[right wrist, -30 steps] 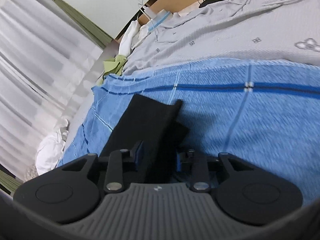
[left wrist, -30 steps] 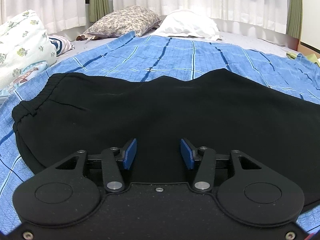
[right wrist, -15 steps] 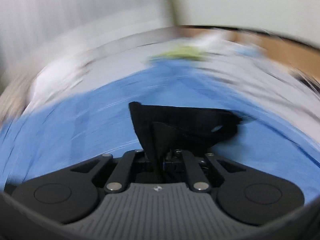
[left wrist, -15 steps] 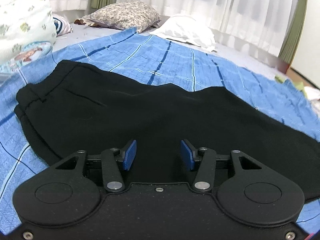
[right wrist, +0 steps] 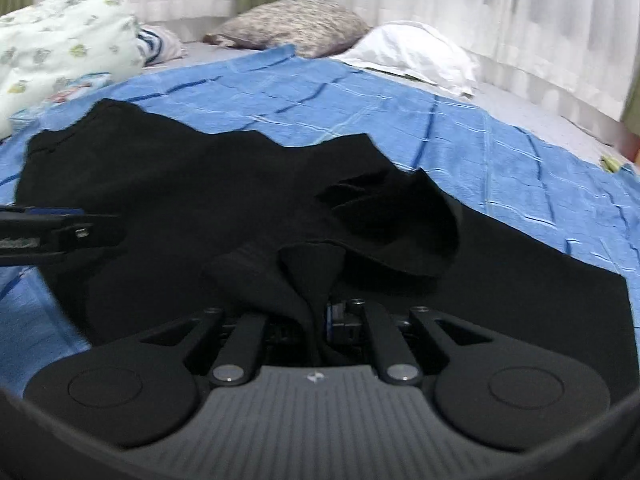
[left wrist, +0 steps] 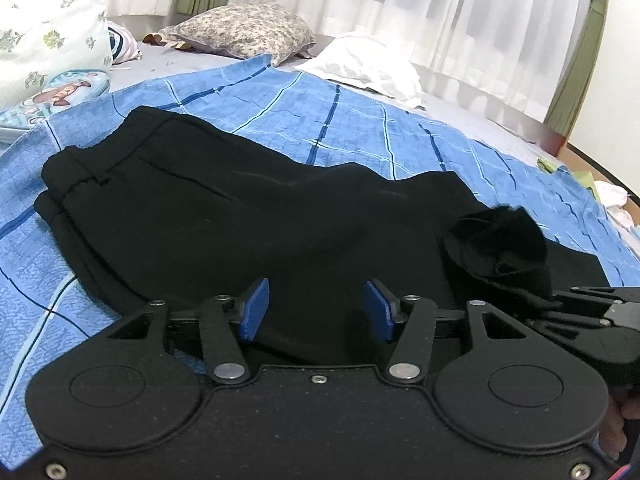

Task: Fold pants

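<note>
Fabric from the hem end of black pants [right wrist: 224, 184] is clamped in the right hand-held gripper [right wrist: 316, 320], whose jaws are closed tight on a bunched fold, with the loose leg end curling over just ahead of it. Beside it, the left hand-held gripper [left wrist: 316, 310] hovers low over the middle of the pants with its blue pads [left wrist: 252, 310] spread apart, holding nothing. Beyond both, the pants lie flat across a blue checked blanket [left wrist: 360, 120] on a bed, waistband at the far left, legs apparently already laid one on the other. Judging by this, the lengthwise fold is done and the hem is being brought toward the waistband; that fold and any final one remain. Pillows [right wrist: 416, 52] and white curtains [left wrist: 440, 8] sit behind.
</note>
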{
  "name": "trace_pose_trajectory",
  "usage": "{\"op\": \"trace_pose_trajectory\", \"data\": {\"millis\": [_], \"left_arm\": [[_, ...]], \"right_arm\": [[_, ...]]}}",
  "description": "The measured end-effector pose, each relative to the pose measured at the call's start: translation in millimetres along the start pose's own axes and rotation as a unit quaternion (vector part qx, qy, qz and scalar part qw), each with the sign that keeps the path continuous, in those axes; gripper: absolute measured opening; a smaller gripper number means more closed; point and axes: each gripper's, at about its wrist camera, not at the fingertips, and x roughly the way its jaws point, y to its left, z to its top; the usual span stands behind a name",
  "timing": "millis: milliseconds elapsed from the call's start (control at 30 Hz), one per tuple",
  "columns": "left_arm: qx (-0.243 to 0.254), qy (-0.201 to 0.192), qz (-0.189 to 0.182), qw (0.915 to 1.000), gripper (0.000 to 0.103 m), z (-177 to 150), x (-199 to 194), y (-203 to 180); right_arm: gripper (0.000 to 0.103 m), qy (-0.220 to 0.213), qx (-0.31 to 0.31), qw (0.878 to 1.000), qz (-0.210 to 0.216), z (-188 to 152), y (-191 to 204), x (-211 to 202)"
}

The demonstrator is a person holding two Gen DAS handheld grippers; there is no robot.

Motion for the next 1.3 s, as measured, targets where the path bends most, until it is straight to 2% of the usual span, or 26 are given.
{"op": "trace_pose_trajectory", "data": {"millis": [33, 67, 100, 167, 267, 400, 533, 667, 800, 867, 933, 1033, 1100, 1300], "left_arm": [[0.0, 0.0, -0.001, 1.0, 0.054, 0, 0, 0], [-0.001, 0.0, -0.002, 1.0, 0.054, 0, 1, -1], [-0.002, 0.001, -0.004, 1.0, 0.054, 0, 1, -2], [-0.006, 0.001, -0.008, 1.0, 0.054, 3, -1, -2], [-0.011, 0.0, -0.021, 0.9997, 0.054, 8, -5, -4], [0.009, -0.007, -0.044, 0.999, 0.054, 14, -13, -17], [0.048, -0.011, -0.083, 0.9953, 0.053, 18, -18, -48], [0.084, -0.006, -0.111, 0.9902, 0.048, 12, -15, -85], [0.119, 0.004, -0.122, 0.9854, 0.045, 1, -4, -123], [0.14, 0.015, -0.107, 0.9842, 0.039, -6, 3, -138], [0.165, 0.029, -0.071, 0.9832, 0.035, -17, 10, -149], [0.181, 0.05, -0.036, 0.9815, 0.038, -32, 21, -147], [0.188, 0.034, -0.036, 0.981, 0.038, -40, 19, -144], [0.191, 0.033, -0.024, 0.9807, 0.044, -43, 18, -138]], "right_arm": [[0.025, 0.0, -0.003, 1.0, 0.015, -2, 1, -2], [0.035, 0.0, -0.007, 1.0, 0.027, -5, 4, -6], [0.054, 0.0, -0.011, 0.999, 0.034, -6, 4, -9], [0.067, 0.001, -0.011, 0.998, 0.057, -9, 4, -17], [0.075, -0.006, -0.001, 0.996, 0.088, -15, -2, -36], [0.085, -0.027, 0.002, 0.995, 0.093, -26, -17, -66], [0.088, -0.04, 0.028, 0.997, 0.064, -40, -46, -92], [0.088, -0.04, 0.067, 0.997, -0.018, -55, -87, -108], [0.088, -0.033, 0.115, 0.987, -0.103, -69, -125, -114], [0.088, -0.031, 0.139, 0.981, -0.132, -76, -140, -114], [0.088, -0.023, 0.149, 0.977, -0.151, -84, -150, -110], [0.088, -0.007, 0.155, 0.977, -0.146, -98, -156, -101], [0.089, -0.001, 0.162, 0.979, -0.124, -107, -155, -96], [0.093, -0.001, 0.177, 0.979, -0.103, -108, -160, -98]]}}
